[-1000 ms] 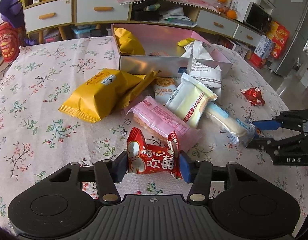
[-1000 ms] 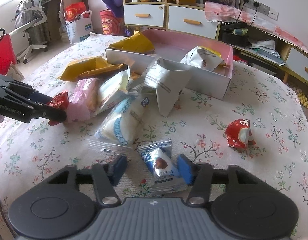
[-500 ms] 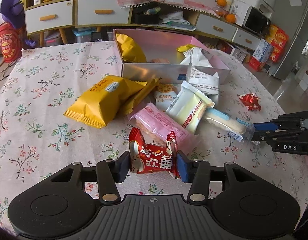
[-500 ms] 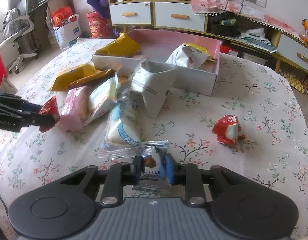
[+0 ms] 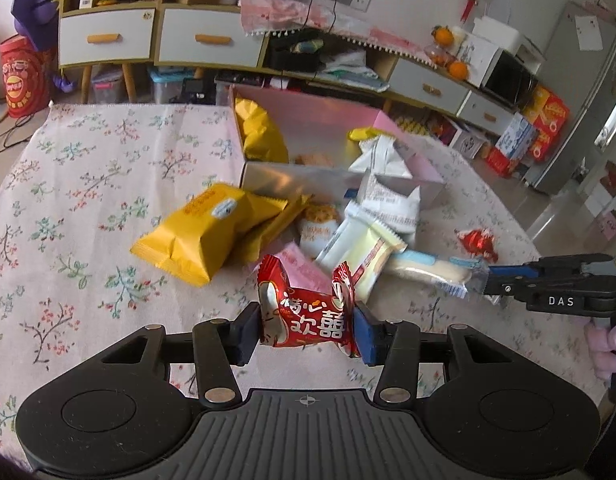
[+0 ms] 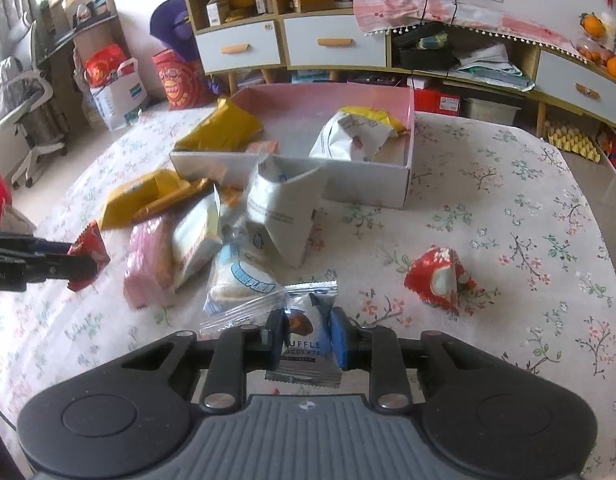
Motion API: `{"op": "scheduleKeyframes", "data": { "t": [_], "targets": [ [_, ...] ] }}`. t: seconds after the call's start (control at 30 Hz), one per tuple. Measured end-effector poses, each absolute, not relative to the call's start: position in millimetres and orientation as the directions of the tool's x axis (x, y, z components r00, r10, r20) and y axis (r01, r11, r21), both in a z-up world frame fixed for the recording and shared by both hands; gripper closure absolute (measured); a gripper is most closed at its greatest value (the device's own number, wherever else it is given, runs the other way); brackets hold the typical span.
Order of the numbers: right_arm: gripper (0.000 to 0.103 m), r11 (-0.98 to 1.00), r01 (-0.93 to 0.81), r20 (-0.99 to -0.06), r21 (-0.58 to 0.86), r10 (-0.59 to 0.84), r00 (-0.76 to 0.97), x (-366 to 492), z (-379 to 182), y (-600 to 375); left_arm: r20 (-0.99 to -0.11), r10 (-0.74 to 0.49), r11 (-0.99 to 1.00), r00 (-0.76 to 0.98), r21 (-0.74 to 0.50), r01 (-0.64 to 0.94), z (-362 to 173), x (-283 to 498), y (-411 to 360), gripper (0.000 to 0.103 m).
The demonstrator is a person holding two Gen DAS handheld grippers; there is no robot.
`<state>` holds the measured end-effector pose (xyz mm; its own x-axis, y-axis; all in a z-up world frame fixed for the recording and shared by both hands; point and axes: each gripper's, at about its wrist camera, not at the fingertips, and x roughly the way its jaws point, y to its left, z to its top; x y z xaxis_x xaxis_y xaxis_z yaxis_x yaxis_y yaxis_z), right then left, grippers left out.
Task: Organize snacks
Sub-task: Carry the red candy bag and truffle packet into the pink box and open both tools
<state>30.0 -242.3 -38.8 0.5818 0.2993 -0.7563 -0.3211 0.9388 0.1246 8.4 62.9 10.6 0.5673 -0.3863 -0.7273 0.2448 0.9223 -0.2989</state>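
Note:
My left gripper [image 5: 306, 330] is shut on a red candy packet [image 5: 308, 318] and holds it above the table. My right gripper [image 6: 306, 338] is shut on a blue-and-silver truffle chocolate packet [image 6: 306, 346], also lifted. The pink-lined box [image 5: 327, 178] stands at the far middle with a yellow bag [image 5: 260, 132] and a white bag [image 6: 355, 136] inside. A heap of snacks lies in front of it: a yellow pack [image 5: 204, 232], a pink pack [image 6: 148, 268], a cream bar [image 5: 359, 252] and a clear-wrapped cake [image 6: 244, 284].
A second red candy [image 6: 439, 276] lies alone on the floral tablecloth [image 5: 88, 200] to the right. A folded white bag [image 6: 288, 208] leans on the box front. Cabinets and drawers stand behind the table; a chair is far left.
Both grippers have risen with their packets. The right gripper closed on the truffle packet and lifted it. The left gripper carried the red candy up and toward the box.

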Motion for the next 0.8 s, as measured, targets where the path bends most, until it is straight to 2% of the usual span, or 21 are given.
{"op": "scheduleKeyframes", "data": {
  "t": [0.4,0.8],
  "targets": [
    [0.096,0.943,-0.271,-0.710,0.192,0.324,0.625,40,-17,-255,-0.693,-0.412,0.911,0.592,-0.308,0.274,24,15,44,0.058],
    [0.096,0.939,-0.238,-0.678,0.248,0.343,0.650,65,1,-255,-0.691,-0.396,0.916,0.604,-0.339,0.214,25,48,24,0.058]
  ]
}}
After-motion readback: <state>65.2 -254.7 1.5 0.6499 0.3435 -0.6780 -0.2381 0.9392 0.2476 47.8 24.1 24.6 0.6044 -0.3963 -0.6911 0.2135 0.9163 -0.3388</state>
